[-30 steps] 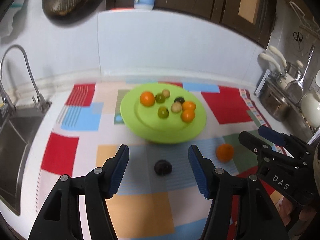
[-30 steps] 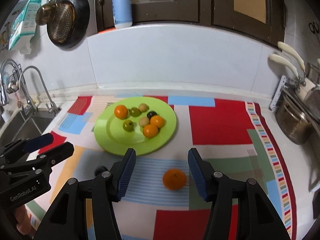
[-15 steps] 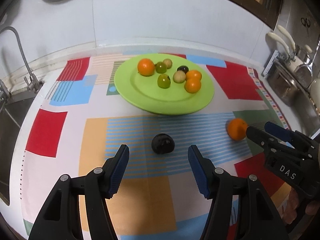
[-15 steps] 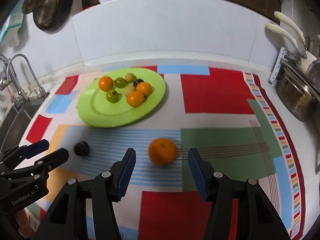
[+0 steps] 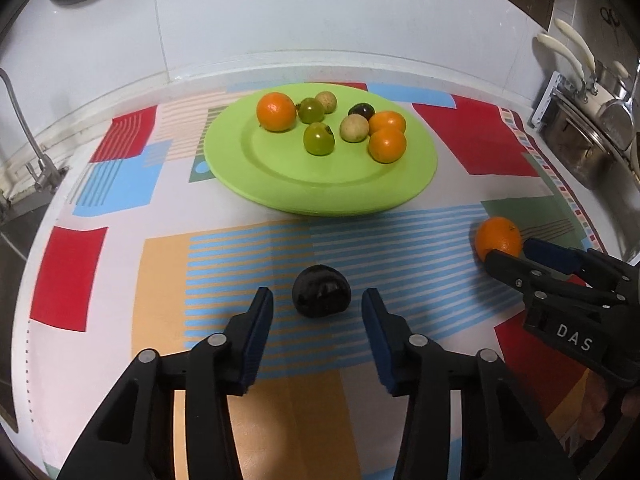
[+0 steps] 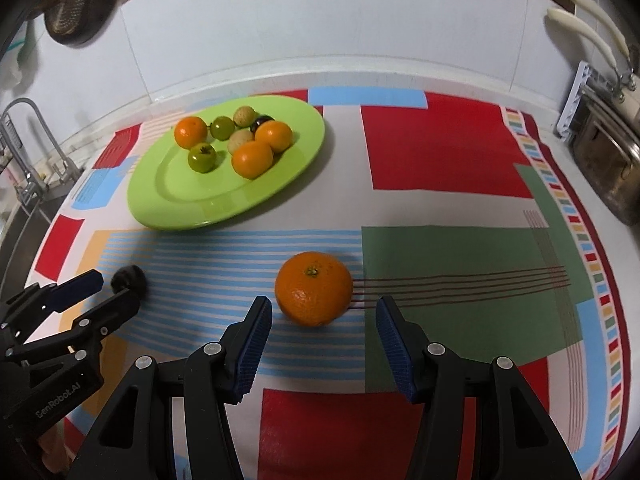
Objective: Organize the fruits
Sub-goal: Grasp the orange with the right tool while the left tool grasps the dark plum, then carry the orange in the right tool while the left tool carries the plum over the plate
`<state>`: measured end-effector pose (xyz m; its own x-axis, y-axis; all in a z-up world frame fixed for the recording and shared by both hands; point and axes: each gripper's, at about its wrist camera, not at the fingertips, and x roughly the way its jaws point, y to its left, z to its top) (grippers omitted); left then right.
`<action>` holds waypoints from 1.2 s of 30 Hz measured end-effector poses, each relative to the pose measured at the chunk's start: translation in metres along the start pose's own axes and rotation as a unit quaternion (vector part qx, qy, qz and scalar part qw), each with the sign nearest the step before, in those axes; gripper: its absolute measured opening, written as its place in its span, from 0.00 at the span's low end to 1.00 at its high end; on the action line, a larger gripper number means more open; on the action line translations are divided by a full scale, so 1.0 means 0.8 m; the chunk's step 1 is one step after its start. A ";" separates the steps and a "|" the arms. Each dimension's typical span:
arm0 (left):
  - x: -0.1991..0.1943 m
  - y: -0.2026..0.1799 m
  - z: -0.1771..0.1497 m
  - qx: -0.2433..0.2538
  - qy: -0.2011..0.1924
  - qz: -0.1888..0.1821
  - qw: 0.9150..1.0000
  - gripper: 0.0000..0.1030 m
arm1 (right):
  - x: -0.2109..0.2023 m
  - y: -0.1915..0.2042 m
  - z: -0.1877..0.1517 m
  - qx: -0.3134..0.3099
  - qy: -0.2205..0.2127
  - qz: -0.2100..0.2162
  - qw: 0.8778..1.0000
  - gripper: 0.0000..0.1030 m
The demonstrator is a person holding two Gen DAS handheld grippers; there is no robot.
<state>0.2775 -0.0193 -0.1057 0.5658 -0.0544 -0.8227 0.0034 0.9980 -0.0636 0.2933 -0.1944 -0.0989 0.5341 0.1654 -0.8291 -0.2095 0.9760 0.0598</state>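
The left gripper points down at the dark fruit, which lies on the striped part of the mat, in front of the plate. The jaws are closing. The fruit sits at the mouth of the jaws, between the 2 tips, and the pads do not touch it.

The right gripper points down at the loose orange. The orange lies on the mat, stem up, to the right of the dark fruit and apart from the plate. The jaws stand apart, wider than the orange. The orange sits just ahead of the tips, with a gap on each side, so nothing is gripped.

The plate rests on the mat near the back wall. It holds 3 oranges, 2 green fruits, 2 pale fruits and 1 small dark fruit, grouped on its far half. The near half is bare.

A tap stands at the left edge. Steel pots stand at the right.
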 end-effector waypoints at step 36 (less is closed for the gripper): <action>-0.053 0.000 0.012 0.030 -0.044 -0.044 0.998 0.31 | -0.055 0.051 0.007 -0.041 -0.052 0.044 0.997 0.41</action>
<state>0.2615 -0.0164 -0.0650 0.6315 -0.1410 -0.7624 0.1039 0.9898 -0.0970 0.2655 -0.1615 -0.0567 0.5921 0.2669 -0.7604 -0.3231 0.9430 0.0794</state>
